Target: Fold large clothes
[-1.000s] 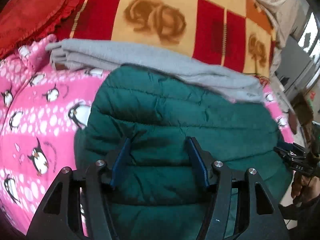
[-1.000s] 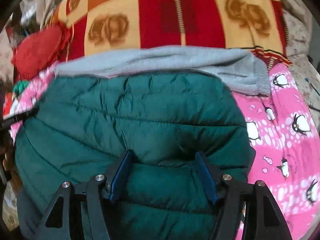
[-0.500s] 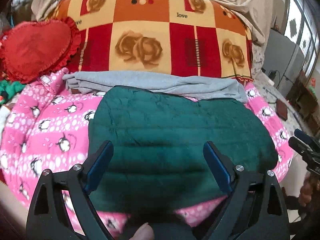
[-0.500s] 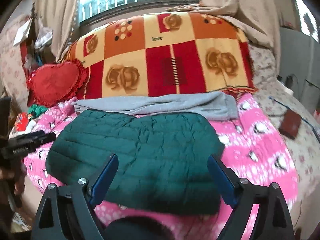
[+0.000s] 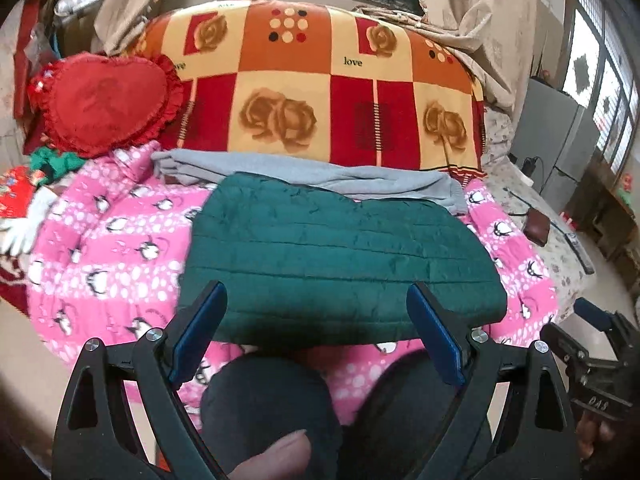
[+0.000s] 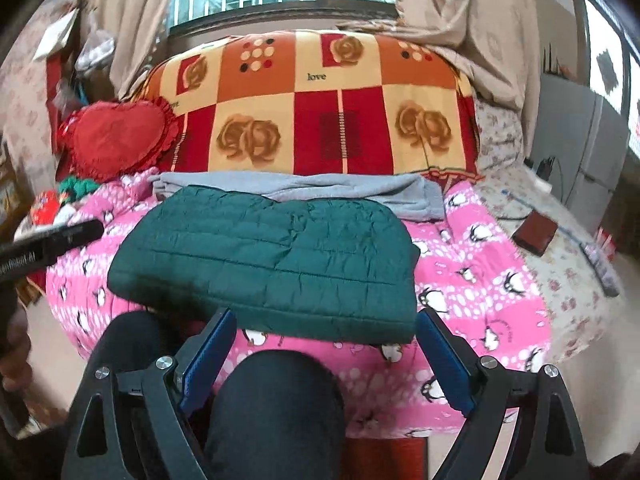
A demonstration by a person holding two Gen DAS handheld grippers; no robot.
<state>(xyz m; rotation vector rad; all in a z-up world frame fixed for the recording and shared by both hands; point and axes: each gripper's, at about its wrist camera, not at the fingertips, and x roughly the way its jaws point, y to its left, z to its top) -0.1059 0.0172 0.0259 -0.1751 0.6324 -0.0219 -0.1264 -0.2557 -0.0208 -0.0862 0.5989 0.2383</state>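
Item one: the jacket (image 5: 340,256), dark green and quilted, which we find folded into a flat block on the pink penguin blanket (image 5: 120,248) of the bed, its near edge close to the bed's front. Item two: a grey garment (image 5: 304,172), folded, lying just behind the jacket and touching its far edge. Behind that we list a checked rose blanket (image 5: 320,92) and a red heart cushion (image 5: 104,100) to its left. Item three: our left gripper (image 5: 316,332), jaws spread wide after just opening, nothing between them, held above our dark-clad knees (image 5: 268,404) and clear of the jacket. Item four: our right gripper (image 6: 324,356), likewise just opened, empty and apart from the jacket. A brown wallet (image 6: 536,234) lies on the floral sheet at right.
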